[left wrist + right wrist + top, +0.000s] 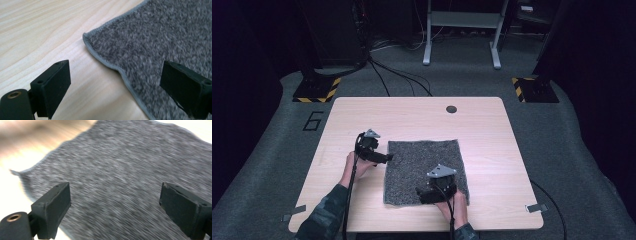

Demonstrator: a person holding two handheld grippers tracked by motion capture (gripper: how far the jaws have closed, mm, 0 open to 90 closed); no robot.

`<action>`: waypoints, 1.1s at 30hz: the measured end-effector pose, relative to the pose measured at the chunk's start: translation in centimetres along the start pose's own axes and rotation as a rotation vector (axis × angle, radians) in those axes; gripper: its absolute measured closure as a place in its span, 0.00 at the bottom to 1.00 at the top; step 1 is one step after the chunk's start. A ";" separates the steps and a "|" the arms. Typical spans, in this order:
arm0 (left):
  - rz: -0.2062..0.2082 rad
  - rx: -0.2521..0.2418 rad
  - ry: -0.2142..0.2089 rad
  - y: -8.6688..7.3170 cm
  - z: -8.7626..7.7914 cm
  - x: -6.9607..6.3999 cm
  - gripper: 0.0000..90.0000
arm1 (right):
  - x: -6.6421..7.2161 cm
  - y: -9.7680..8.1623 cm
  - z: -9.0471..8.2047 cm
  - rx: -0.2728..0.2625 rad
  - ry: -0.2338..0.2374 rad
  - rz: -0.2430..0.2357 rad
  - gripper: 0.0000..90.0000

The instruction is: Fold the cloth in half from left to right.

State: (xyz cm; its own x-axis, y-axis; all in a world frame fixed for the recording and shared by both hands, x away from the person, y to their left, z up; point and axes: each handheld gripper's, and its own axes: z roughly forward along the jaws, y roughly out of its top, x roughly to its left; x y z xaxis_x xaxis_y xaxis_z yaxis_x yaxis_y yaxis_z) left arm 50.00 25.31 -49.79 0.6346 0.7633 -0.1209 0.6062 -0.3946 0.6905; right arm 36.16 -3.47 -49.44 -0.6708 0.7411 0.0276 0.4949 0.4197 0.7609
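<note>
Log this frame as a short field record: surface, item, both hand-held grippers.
surface: light wooden table
item: grey carpet mat, flat, stitched edge
left hand-held gripper: jaws open, over the mat's edge near a corner, nothing between them
right hand-held gripper: jaws open, above the mat, nothing gripped
view quality: right gripper view blurred

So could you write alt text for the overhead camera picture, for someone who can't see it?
A person at a light wooden table holds a black hand-held gripper in each hand beside a flat grey carpet square. The left hand-held gripper points at the square's left edge, and the right hand-held gripper hovers over its near edge. Dark floor and cables lie beyond.
</note>
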 end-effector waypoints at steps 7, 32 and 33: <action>0.007 -0.013 0.021 1.1 1.1 0.9 0.15 | 2.8 1.2 1.5 0.040 0.109 -0.067 0.13; 0.000 -0.024 0.116 1.4 3.8 1.6 0.40 | 9.6 1.9 5.3 0.100 0.222 -0.202 0.60; -0.001 -0.028 0.114 1.4 3.8 1.4 0.42 | 9.6 1.8 5.4 0.102 0.232 -0.206 0.63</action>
State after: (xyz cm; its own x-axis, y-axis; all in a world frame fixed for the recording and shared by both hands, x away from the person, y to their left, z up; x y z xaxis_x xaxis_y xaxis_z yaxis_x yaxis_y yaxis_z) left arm 53.61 23.87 -51.73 0.5744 0.8176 -0.0411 0.5923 -0.3804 0.7103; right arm 33.58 7.27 -51.27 -0.8647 0.5011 0.0358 0.3809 0.6074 0.6971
